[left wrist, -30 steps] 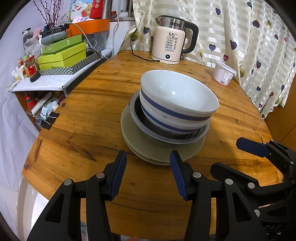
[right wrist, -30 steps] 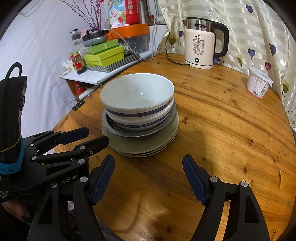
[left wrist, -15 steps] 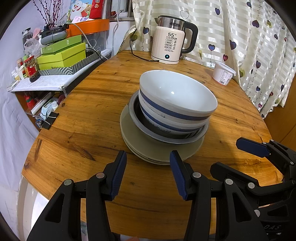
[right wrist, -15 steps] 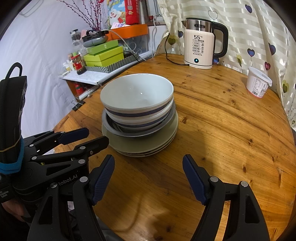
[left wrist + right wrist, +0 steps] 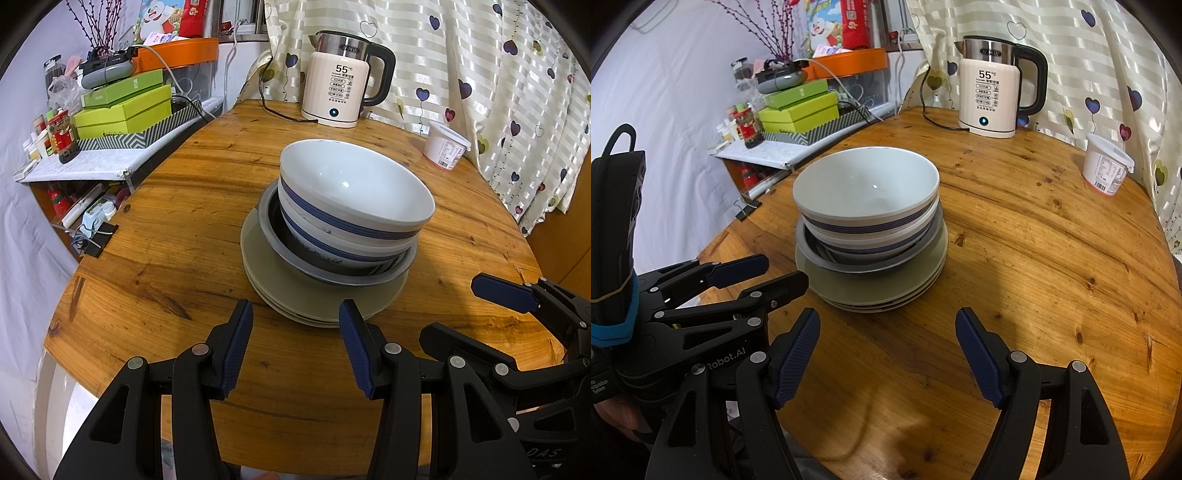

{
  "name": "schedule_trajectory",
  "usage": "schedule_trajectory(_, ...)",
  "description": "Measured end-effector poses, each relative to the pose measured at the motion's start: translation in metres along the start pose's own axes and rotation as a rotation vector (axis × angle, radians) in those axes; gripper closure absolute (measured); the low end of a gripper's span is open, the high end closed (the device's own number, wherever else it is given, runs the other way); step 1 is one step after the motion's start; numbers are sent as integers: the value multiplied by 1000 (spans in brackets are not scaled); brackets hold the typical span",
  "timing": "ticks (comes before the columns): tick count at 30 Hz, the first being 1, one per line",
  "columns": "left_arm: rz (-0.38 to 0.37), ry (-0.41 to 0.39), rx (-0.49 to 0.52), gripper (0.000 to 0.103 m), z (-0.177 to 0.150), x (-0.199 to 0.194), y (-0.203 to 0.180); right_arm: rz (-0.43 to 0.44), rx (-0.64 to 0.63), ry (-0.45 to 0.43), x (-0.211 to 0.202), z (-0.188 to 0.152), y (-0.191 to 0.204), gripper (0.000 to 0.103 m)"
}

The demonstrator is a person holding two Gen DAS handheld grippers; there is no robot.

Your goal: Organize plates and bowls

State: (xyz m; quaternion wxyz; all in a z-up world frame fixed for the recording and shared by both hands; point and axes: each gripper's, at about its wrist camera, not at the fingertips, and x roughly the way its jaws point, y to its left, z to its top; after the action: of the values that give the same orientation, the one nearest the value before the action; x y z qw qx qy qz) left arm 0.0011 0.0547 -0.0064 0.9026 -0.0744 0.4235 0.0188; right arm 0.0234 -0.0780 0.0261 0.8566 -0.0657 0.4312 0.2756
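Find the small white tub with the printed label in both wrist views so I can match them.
Left wrist: white tub upper right, at the table's far edge by the curtain.
Right wrist: white tub far right, same edge.
Shared landmark: electric kettle, left of the tub in both.

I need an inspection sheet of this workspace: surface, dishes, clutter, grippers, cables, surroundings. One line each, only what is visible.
Surface: round wooden table, knots and grain marks, no spill seen.
Job's things: one stack near the middle; white bowl with blue bands on top, nested in another banded bowl, inside a grey metal dish, on pale plates.
Clutter: electric kettle at the far edge; white lidded tub near the curtain.
Grippers: left gripper and right gripper both open, empty, short of the stack.
Cables: black kettle cord lies on the table behind the stack.
Surroundings: side shelf with green boxes; heart-print curtain.
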Motion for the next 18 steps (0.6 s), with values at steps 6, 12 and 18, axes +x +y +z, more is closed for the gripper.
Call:
schedule_trajectory(6, 1, 1, 1, 53, 0, 1, 0, -1, 0, 0, 0, 0, 0, 26)
schedule_trajectory(12, 0, 1, 1, 53, 0, 1, 0, 0, 0, 0, 0, 1, 0, 26)
schedule_trajectory(18, -2, 8, 0, 53, -1, 2, 0, -1, 1, 0, 0, 0, 0, 26)
